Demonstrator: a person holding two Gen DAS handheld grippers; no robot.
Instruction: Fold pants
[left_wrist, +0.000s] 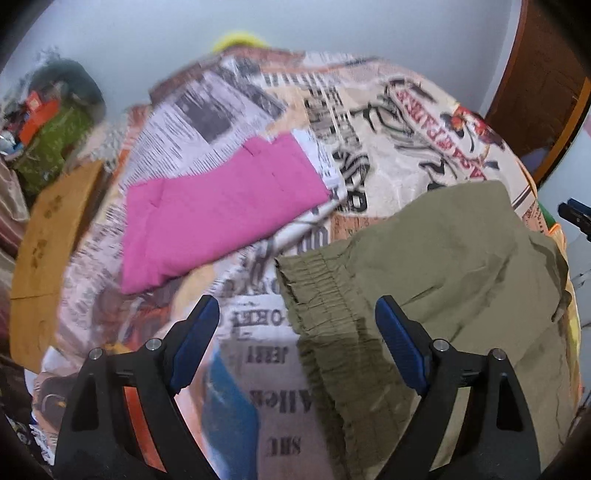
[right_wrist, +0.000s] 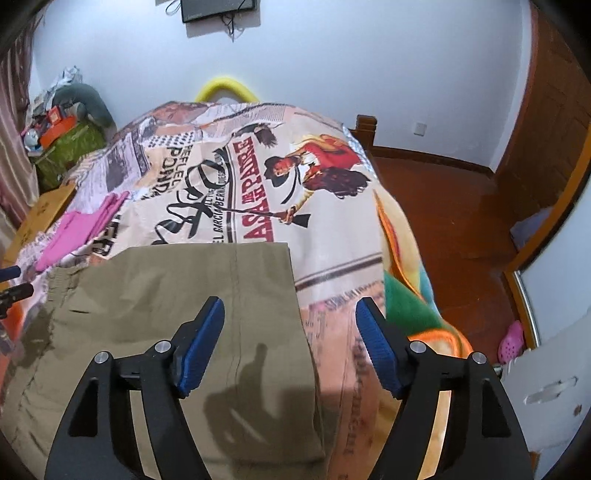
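Note:
Olive-green pants (left_wrist: 436, 280) lie folded on the printed bedspread (left_wrist: 258, 350), their elastic waistband toward the left. My left gripper (left_wrist: 297, 325) hovers open above the waistband with nothing between its blue pads. In the right wrist view the same pants (right_wrist: 177, 295) lie flat with a straight folded edge on the right. My right gripper (right_wrist: 290, 325) stands open over that edge, holding nothing; its shadow falls on the cloth. The left gripper's tips (right_wrist: 14, 282) show at the left edge of the right wrist view.
A folded pink garment (left_wrist: 218, 210) lies on the bedspread beyond the pants. A cardboard box (left_wrist: 48, 236) and a cluttered pile (left_wrist: 51, 122) stand left of the bed. Red-brown floor (right_wrist: 443, 214), a wooden door and a pink shoe (right_wrist: 511, 341) are to the right.

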